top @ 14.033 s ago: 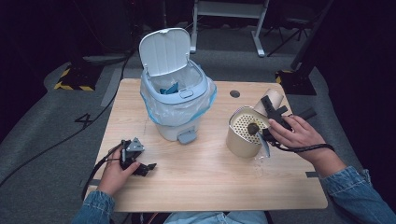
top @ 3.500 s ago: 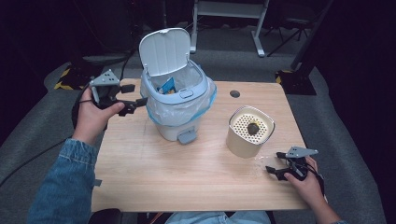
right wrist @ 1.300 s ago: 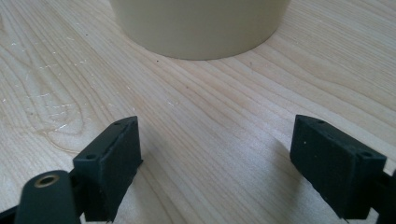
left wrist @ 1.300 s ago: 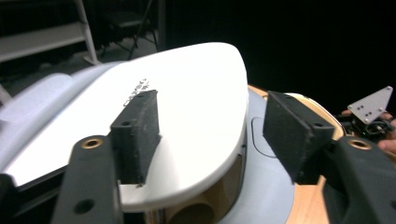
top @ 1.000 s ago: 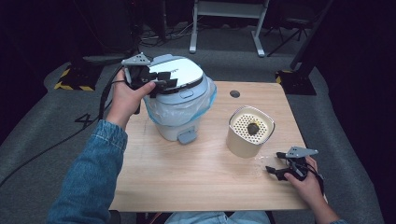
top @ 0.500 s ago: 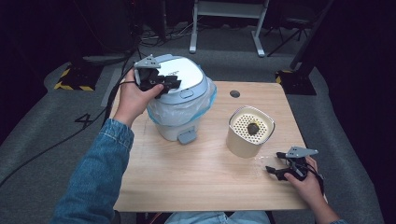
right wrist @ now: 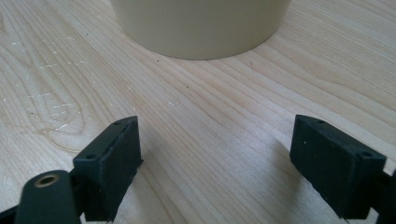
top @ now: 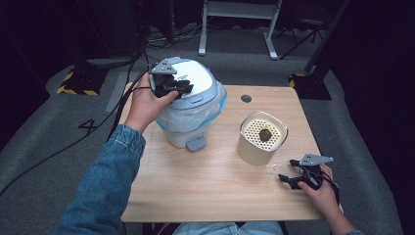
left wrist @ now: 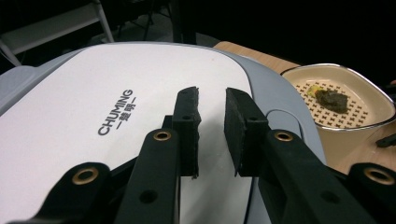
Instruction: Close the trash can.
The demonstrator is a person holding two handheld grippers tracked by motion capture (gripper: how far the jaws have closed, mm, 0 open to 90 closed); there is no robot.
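Note:
A white and grey pedal bin (top: pixel 186 122) with a pale blue liner stands at the back left of the table, its lid (top: pixel 198 78) down. My left gripper (top: pixel 173 87) rests on top of that lid. In the left gripper view its jaws (left wrist: pixel 212 123) lie nearly shut over the lid (left wrist: pixel 93 107), a narrow gap between them and nothing held. A cream container (top: pixel 262 139) with a perforated insert holds a dark lump (top: pixel 265 134). My right gripper (top: pixel 289 180) lies on the table at the front right, open and empty (right wrist: pixel 215 168), facing the container's wall (right wrist: pixel 201 23).
The wooden table (top: pixel 215 196) has bare room in front of the bin and between the two hands. The bin's pedal (top: pixel 195 143) points toward me. A dark round grommet (top: pixel 246 98) sits near the table's back edge. Cables and a stand are on the floor behind.
The bin's lid stood upright earlier and is now down. My left gripper came in from the bin's left and rode the lid down. The right gripper has stayed put.

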